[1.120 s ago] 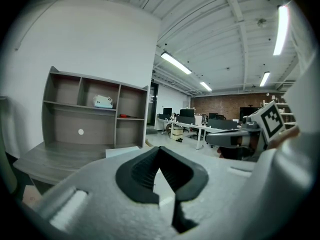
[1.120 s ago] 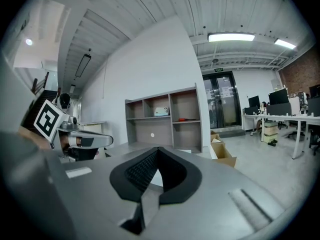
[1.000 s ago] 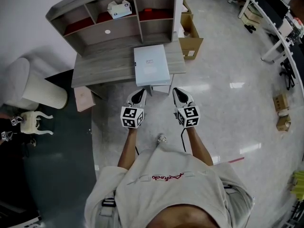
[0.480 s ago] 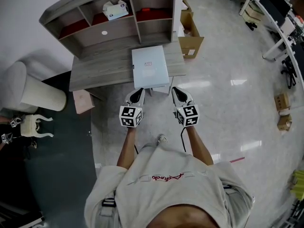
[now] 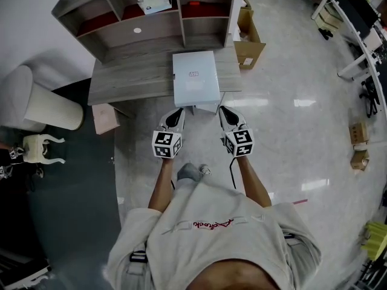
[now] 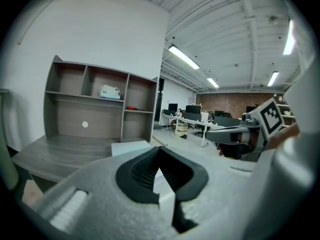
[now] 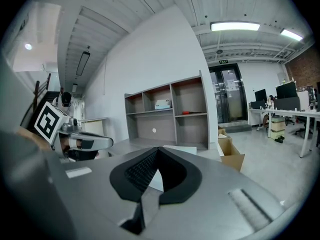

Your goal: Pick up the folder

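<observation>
The folder [image 5: 195, 77] is a pale blue flat case lying on the grey desk [image 5: 133, 80], its near edge hanging a little over the desk's front. My left gripper [image 5: 176, 115] is held just short of the folder's near left corner, jaws shut and empty. My right gripper [image 5: 222, 112] is level with it near the right corner, also shut and empty. In the left gripper view the folder [image 6: 131, 147] lies ahead beyond the closed jaws [image 6: 159, 151]. In the right gripper view the folder [image 7: 180, 149] shows past the closed jaws [image 7: 159, 151].
A shelf unit [image 5: 151, 17] stands at the desk's back with a tissue box [image 5: 154, 0] in a cubby. An open cardboard box [image 5: 249, 38] sits on the floor to the right. A pink box [image 5: 106, 118] and a white ribbed bin [image 5: 48, 110] are at the left.
Both grippers have moved forward toward the desk's front edge and a little down, staying shut. A foot has stepped into view below them.
</observation>
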{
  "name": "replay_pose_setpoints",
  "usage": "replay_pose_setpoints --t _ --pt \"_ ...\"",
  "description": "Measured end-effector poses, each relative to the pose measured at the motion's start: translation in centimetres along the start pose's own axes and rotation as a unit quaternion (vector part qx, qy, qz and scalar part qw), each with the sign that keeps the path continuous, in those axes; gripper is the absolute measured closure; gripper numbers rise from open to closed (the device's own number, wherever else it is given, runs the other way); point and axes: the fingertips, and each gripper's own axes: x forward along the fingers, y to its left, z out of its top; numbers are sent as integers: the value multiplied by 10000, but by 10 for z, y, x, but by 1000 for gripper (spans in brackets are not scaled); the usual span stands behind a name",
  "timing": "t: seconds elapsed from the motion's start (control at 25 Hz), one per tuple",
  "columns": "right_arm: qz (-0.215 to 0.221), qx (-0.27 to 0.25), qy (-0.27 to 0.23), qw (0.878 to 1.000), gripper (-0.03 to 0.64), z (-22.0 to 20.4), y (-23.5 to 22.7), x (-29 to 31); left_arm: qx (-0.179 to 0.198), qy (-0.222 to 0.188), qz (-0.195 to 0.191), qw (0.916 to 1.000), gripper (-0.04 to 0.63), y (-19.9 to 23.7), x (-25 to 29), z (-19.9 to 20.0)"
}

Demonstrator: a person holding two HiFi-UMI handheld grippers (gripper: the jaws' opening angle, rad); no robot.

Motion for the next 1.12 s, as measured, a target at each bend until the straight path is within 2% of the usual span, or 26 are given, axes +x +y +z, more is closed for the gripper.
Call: replay_pose_setpoints --t 0.24,0.6,0.8,1.12 --pt "34 36 142 9999 611 -10 6 12 -79 167 -15 9998 595 14 3 -13" --pt "-150 120 499 9986 611 -31 -6 41 -224 493 -82 9985 595 45 26 -40" --pt "-206 181 799 9964 611 -55 -13 54 -244 771 -181 9966 596 53 39 -60" --pt "-290 455 1178 9916 611 -96 -21 72 -563 1100 -280 9919 597 62 55 -101"
